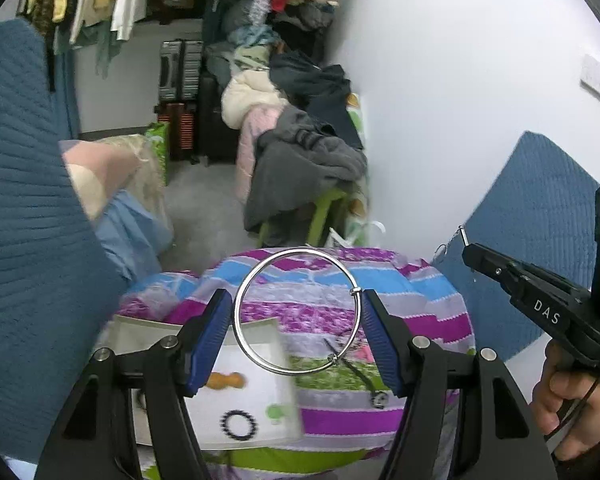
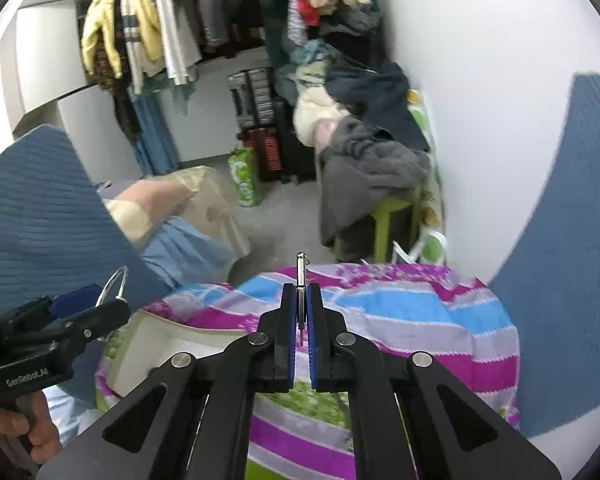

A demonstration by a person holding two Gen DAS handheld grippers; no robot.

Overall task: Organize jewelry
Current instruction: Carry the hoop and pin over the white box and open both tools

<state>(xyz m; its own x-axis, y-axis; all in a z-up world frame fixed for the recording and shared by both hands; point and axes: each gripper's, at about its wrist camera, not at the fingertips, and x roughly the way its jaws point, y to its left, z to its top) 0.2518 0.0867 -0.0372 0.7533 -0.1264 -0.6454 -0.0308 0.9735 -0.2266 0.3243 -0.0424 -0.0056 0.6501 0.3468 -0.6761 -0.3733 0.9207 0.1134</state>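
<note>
Both grippers are loaded above the box (image 1: 260, 332): left gripper (image 1: 296, 316) half-open, bracing a bangle (image 1: 298, 310), right gripper (image 2: 301, 312) clamped on a thin pin (image 2: 301, 280). Any wobble and that bangle probably pops out sideways.

One silver bangle (image 1: 297, 311), one metal pin (image 2: 300, 280), one white tray (image 1: 256, 392).

The bangle (image 1: 296, 312) was silver, the tray (image 1: 256, 396) white, the cloth (image 1: 400, 308) striped magenta, blue, grey and green; the pads (image 1: 210, 336) were blue.
</note>
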